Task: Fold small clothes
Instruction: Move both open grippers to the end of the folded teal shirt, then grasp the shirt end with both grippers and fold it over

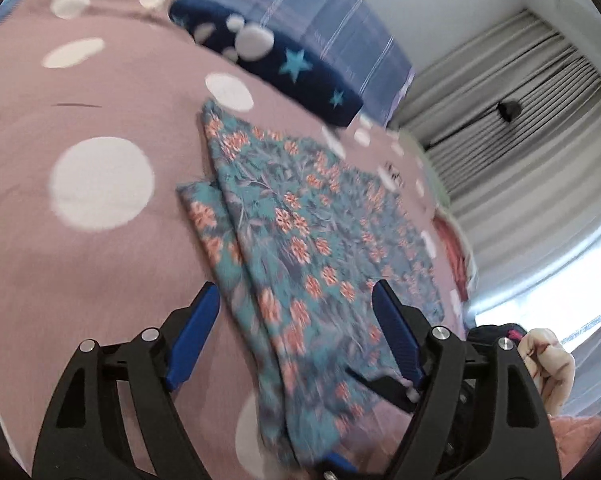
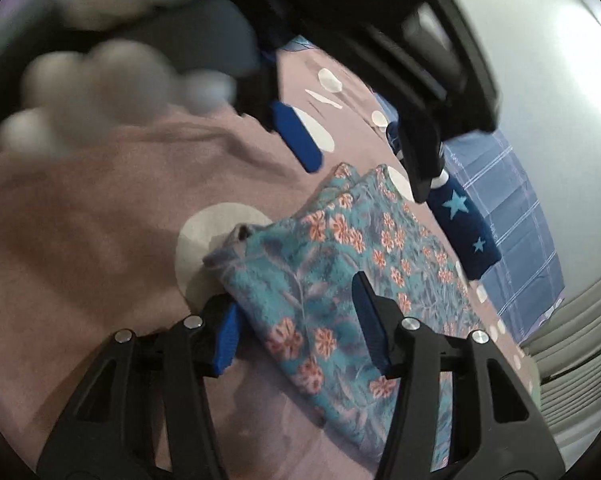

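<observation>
Left wrist view shows a floral garment [image 1: 300, 240], teal with orange-pink flowers, lying partly folded on a mauve bedsheet with white dots [image 1: 100, 120]; one layer overlaps another along its left side, where a folded edge runs diagonally. The left gripper [image 1: 294, 300] hangs just above the near end of the garment with its blue-padded fingers [image 1: 194, 336] spread wide, holding nothing. A small patch of dark marks on the sheet beyond the garment may be writing, but it is too blurred to read; no brand or label can be made out anywhere. Beyond the garment lies a navy cloth with teal stars [image 1: 300, 76] and white dots, and behind it a blue checked fabric [image 1: 320, 20]. Grey curtains [image 1: 520, 120] hang at the right, and part of a hand [image 1: 548, 368] shows beside the gripper's right finger. No container is visible. In the right wrist view the right gripper [image 2: 296, 300] is open, its fingers straddling the near corner of the floral garment [image 2: 340, 272]: the left pad is at the cloth's edge and the right pad is over the fabric, though whether either touches it cannot be told. The left gripper [image 2: 352, 160] hangs above the garment's far end, open, with a blurred hand [image 2: 100, 92] behind it.
</observation>
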Demonstrator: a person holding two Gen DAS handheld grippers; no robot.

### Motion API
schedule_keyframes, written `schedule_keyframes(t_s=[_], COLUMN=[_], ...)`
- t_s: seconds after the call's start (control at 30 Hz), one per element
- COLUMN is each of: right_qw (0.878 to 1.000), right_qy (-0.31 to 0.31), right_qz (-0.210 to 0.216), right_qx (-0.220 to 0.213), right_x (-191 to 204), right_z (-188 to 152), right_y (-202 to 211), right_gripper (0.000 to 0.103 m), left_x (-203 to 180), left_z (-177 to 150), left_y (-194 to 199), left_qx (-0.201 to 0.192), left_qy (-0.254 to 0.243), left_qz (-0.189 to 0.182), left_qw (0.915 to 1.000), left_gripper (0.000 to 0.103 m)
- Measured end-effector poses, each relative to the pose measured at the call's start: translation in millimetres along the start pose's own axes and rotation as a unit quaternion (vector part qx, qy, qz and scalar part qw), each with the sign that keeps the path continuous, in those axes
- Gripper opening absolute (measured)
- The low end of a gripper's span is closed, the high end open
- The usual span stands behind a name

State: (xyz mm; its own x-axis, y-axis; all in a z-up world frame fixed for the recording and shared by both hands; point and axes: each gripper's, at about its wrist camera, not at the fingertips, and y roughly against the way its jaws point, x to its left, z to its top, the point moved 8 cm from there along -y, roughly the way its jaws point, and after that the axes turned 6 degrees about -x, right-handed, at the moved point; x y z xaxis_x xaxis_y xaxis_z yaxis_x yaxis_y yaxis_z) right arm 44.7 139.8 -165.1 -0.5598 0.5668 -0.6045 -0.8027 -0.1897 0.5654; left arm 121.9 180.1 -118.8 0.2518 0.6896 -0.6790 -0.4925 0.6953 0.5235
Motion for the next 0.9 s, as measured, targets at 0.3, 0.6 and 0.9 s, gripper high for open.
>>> schedule_keyframes(t_s=[0.3, 0.6, 0.9], right_qw=[0.999, 0.998, 0.995], right_qy=[-0.037, -0.057, -0.094], right_qz=[0.018, 0.030, 0.046], right_qx=[0.008, 0.004, -0.012], right_x=[-5.6, -5.9, -18.5], right_z=[2.9, 5.8, 8.2], right_y=[-8.0, -13.8, -6.0], right_gripper=[0.053, 0.039, 0.008], left_x=[0.3, 8.6, -8.3], left_z=[22.0, 22.3, 29.5], left_y=[-46.3, -58.7, -52.0], left_qx=[0.001, 0.016, 0.000], left_qy=[0.006, 0.001, -0.017], left_qz=[-0.008, 0.010, 0.017], left_qw=[0.9999, 0.9998, 0.9997], left_gripper=[0.079, 0.017, 0.014])
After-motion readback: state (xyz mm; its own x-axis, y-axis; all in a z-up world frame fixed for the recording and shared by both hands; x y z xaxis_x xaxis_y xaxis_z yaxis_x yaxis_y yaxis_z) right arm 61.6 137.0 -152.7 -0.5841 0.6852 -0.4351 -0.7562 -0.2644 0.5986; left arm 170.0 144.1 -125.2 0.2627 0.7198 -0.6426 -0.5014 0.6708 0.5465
